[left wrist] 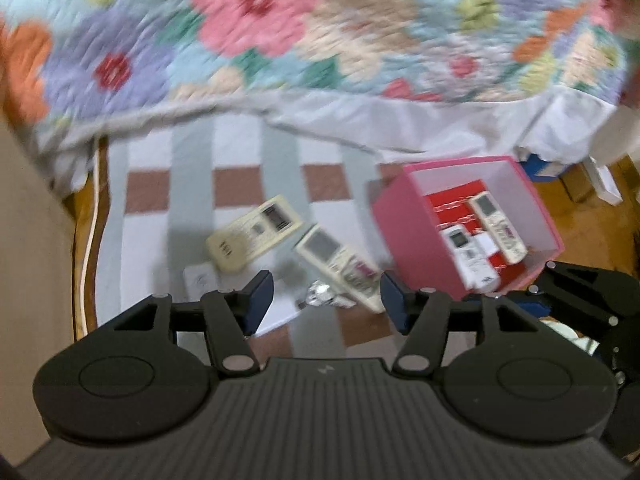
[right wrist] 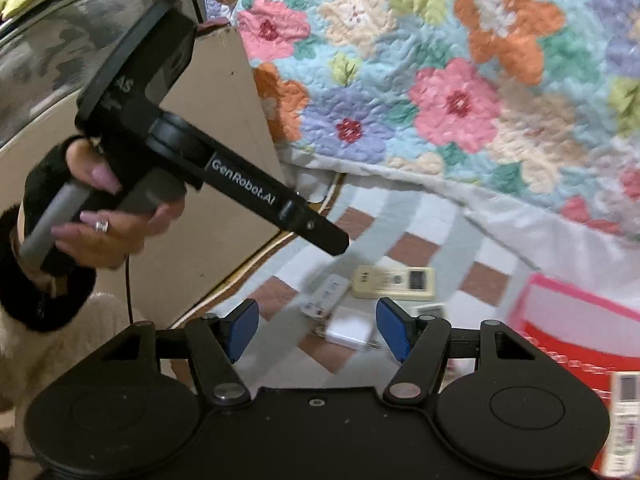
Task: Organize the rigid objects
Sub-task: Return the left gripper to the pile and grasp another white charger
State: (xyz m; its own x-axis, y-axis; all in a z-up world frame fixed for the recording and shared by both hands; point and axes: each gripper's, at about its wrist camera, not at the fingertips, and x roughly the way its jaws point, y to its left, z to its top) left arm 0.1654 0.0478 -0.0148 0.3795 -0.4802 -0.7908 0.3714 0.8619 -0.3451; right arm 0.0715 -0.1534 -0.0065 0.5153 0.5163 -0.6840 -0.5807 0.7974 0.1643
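Remotes: two inside pink box [left wrist: 404, 236], cream remote [left wrist: 256, 232] and white remote [left wrist: 340, 266] on striped rug [left wrist: 192, 192] just left of box. Left tongs [left wrist: 326, 300] and right tongs [right wrist: 316, 328] both parted, gripping nothing.

Two remotes [left wrist: 256, 232] on the rug; two in the pink box [left wrist: 412, 232].

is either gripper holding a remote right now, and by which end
Nothing is held. The left gripper and the right gripper both have open jaws with nothing between the pads. The remotes lie on the checked mat or in the pink box.
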